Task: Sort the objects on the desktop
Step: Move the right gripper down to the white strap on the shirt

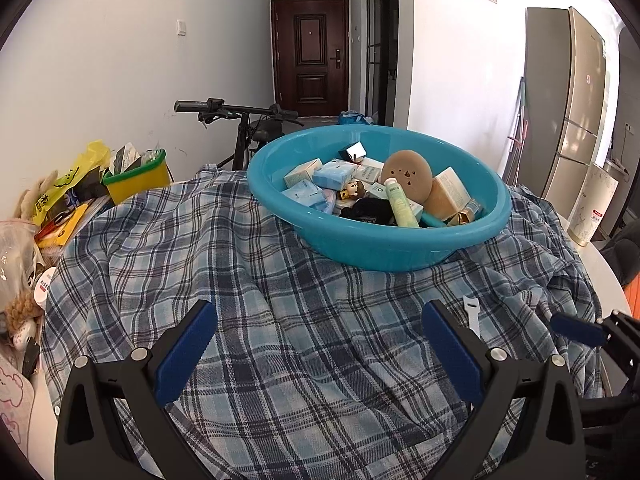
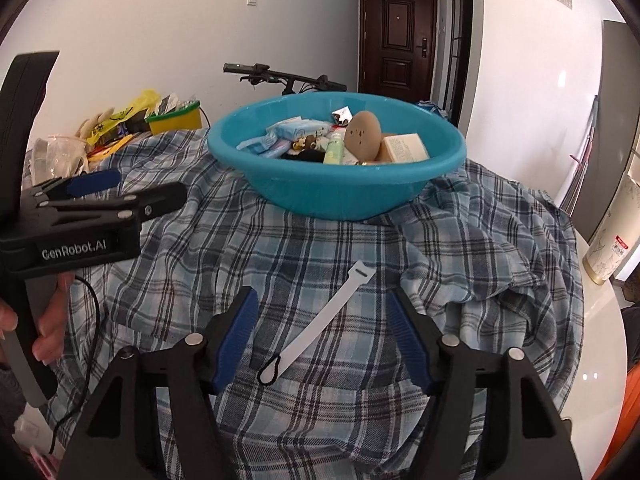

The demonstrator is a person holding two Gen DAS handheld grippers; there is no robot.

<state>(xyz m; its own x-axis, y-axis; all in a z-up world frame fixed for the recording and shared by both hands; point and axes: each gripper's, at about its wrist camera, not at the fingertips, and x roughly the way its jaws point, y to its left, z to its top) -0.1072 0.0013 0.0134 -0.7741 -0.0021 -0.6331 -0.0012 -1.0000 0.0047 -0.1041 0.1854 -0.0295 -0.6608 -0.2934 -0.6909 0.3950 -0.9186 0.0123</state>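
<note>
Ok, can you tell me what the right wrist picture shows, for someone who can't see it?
The right tool, open, hovers over a white strap lying on a plaid cloth. Behind the strap sits a blue basin full of small boxes and tubes. The left tool shows at the left edge.

White walls [image 1: 120, 60], dark wooden door [image 1: 310, 54] down hallway, bicycle [image 1: 240, 120], gold refrigerator [image 1: 576, 100], daylight.

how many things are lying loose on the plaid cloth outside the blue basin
1: a white strap lies on the plaid cloth between the right gripper fingers, nearer than the blue basin. Cloth folds could hide more.
</note>
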